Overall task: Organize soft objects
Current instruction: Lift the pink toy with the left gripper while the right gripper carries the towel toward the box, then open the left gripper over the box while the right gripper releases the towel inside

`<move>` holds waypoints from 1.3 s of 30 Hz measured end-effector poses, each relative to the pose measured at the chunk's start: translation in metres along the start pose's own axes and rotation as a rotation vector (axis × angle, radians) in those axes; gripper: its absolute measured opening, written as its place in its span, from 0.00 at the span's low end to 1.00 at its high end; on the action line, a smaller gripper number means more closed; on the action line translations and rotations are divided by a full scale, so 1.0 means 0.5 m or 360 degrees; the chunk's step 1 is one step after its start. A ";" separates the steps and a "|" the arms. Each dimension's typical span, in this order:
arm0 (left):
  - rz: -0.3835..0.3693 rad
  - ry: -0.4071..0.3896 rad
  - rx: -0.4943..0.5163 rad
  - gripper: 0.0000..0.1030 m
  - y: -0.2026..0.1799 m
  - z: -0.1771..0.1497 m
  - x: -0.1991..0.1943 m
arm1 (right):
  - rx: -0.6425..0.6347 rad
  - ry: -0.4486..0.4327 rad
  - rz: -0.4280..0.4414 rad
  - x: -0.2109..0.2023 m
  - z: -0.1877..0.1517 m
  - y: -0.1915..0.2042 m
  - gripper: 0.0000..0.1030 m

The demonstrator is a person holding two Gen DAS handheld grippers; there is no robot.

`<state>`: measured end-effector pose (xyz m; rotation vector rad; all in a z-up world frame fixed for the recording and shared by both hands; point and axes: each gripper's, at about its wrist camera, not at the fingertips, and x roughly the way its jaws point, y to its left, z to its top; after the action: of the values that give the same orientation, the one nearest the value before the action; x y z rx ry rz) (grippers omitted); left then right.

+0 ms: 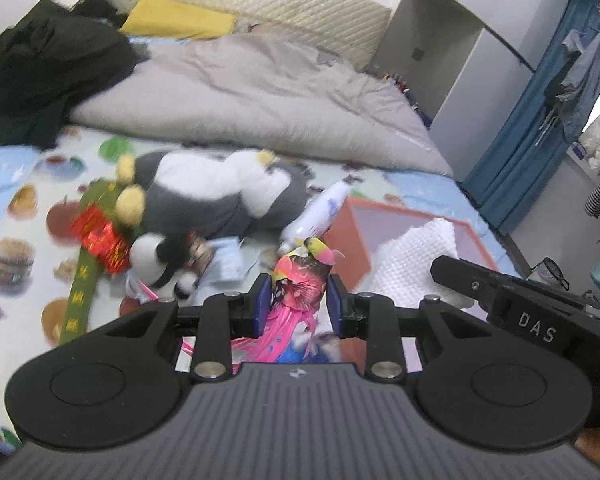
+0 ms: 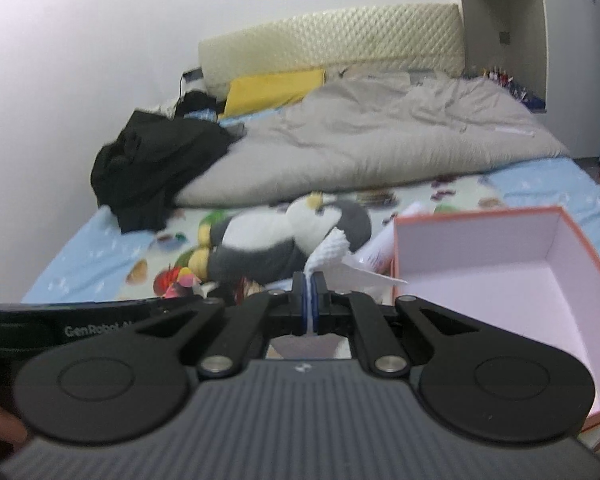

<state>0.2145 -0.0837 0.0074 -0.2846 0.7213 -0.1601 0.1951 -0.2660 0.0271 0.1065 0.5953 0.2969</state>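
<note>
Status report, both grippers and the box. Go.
Left gripper shut on pink patterned cloth. Right gripper shut on white textured cloth. Orange box open alongside, on the bed. Penguin plush lies beyond, not blocking.

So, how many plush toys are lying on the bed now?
2: a big grey-and-white plush toy mid-bed, and a small black-and-white plush toy just in front of it. The clutter may hide others.
</note>
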 end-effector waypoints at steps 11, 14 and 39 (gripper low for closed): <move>-0.0129 -0.0046 0.0128 0.33 -0.145 0.087 0.027 | 0.0010 -0.0145 -0.0139 -0.068 0.101 -0.098 0.05; -0.0175 -0.0021 0.0159 0.34 -0.188 0.093 0.061 | 0.0027 -0.0140 -0.0201 -0.073 0.108 -0.141 0.05; -0.0231 0.0638 0.0298 0.34 -0.328 -0.093 0.494 | 0.0385 0.0585 -0.0373 0.137 -0.146 -0.434 0.07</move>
<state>0.3587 -0.3083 -0.1300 -0.1249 1.0754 -0.4287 0.2607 -0.4509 -0.1097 0.2160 0.9994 0.0132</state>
